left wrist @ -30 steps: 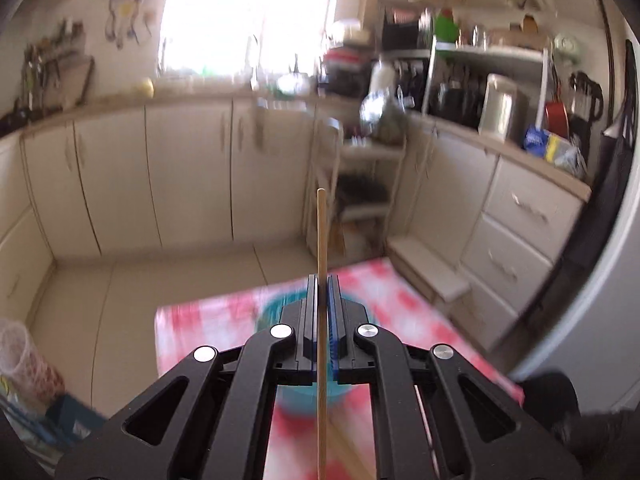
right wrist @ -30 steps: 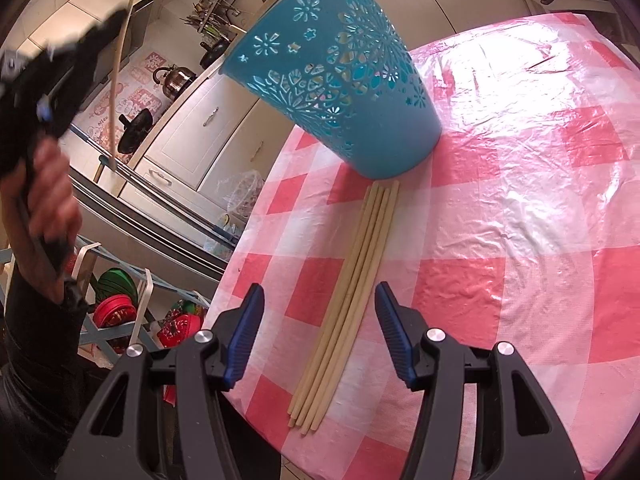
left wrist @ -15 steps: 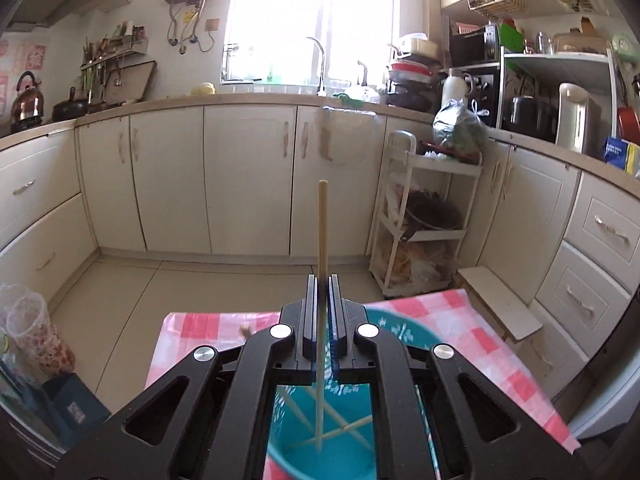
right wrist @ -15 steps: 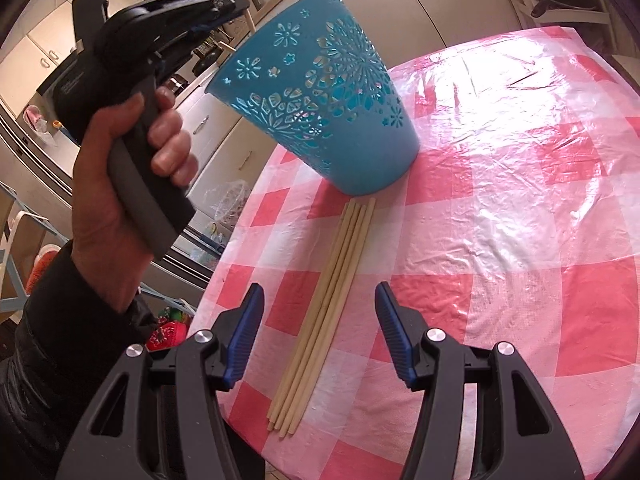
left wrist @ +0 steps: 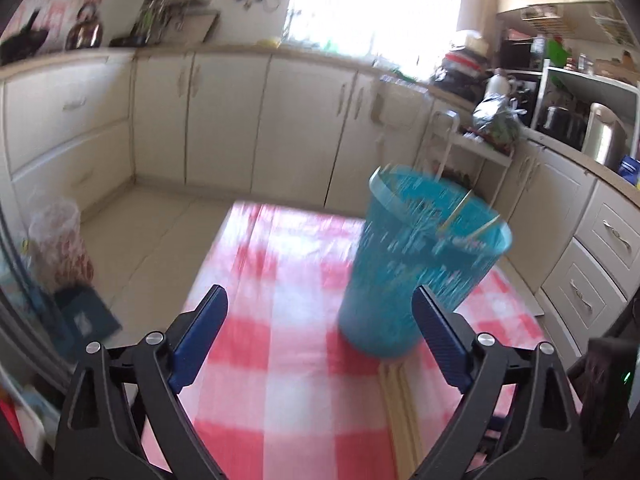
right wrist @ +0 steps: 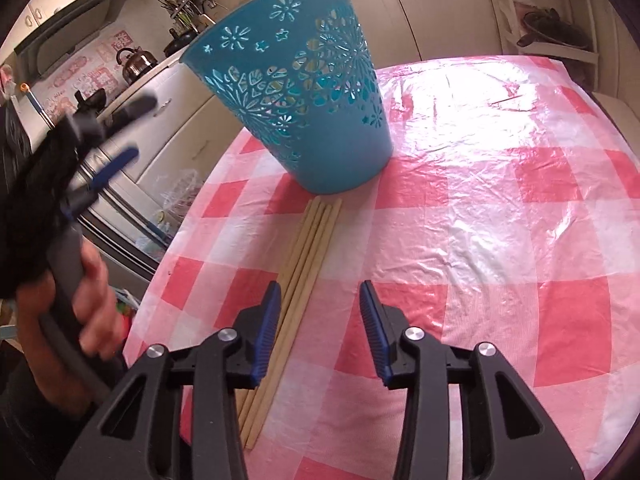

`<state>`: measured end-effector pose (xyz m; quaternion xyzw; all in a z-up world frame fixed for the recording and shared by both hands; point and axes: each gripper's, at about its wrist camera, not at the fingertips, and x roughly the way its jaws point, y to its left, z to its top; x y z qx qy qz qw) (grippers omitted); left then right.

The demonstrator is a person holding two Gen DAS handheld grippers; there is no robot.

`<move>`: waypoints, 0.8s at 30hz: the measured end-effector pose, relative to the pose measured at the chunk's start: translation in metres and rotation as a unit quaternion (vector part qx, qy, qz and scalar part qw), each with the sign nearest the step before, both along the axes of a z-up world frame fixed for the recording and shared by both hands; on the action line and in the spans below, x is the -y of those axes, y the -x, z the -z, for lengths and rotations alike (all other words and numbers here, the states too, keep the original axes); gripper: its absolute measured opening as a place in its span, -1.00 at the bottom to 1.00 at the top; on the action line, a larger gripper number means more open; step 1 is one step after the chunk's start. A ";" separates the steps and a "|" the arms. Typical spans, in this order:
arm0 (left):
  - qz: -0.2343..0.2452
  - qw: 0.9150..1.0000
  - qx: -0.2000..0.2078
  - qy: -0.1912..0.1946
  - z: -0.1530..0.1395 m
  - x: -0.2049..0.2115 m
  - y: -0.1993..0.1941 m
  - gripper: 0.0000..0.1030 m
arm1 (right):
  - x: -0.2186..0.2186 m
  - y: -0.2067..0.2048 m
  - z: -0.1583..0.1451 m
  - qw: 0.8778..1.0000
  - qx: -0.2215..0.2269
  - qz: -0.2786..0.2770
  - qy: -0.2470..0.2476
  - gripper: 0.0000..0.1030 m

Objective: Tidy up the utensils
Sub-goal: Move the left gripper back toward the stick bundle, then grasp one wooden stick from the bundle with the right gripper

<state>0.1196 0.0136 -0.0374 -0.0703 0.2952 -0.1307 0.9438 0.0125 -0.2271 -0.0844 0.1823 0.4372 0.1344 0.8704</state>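
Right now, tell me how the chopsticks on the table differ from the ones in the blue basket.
The chopsticks on the table lie flat, side by side in a neat bundle on the checked cloth; the chopsticks in the basket lean at angles, crossing, only their tips showing above the blue basket. Both sets look like plain pale wood.

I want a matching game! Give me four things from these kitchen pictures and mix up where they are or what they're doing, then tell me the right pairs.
Things:
1. bin
2. chopsticks
3. kettle
4. left gripper

Places or states:
A. on the counter in the back
B. jaws opening, nothing between them
C. lying flat on the cloth in front of the bin
D. standing on the cloth with sticks inside

Pairs: 1-D, 2-C, 3-A, 4-B
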 end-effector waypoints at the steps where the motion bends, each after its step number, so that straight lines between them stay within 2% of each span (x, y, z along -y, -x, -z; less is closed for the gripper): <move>1: -0.007 1.000 -0.017 0.013 0.012 -0.008 0.000 0.74 | -0.004 -0.003 -0.001 1.000 0.000 0.001 0.007 -0.27; 4: -0.024 0.997 -0.050 0.047 0.038 -0.024 0.000 0.75 | -0.016 -0.012 -0.001 0.999 -0.006 0.005 0.036 -0.38; 8: -0.026 0.996 -0.065 0.060 0.061 -0.032 0.002 0.77 | -0.027 -0.019 0.007 0.996 -0.025 0.008 0.083 -0.61; 16: -0.029 0.994 -0.067 0.080 0.067 -0.036 0.000 0.83 | -0.037 -0.021 0.007 0.991 -0.017 0.005 0.132 -0.69; 19: -0.024 0.994 -0.069 0.076 0.068 -0.033 -0.002 0.83 | -0.049 -0.017 0.006 0.983 -0.006 -0.025 0.181 -0.74; 24: -0.025 0.994 -0.075 0.078 0.070 -0.033 -0.004 0.84 | -0.039 -0.013 0.007 0.979 -0.018 -0.054 0.196 -0.79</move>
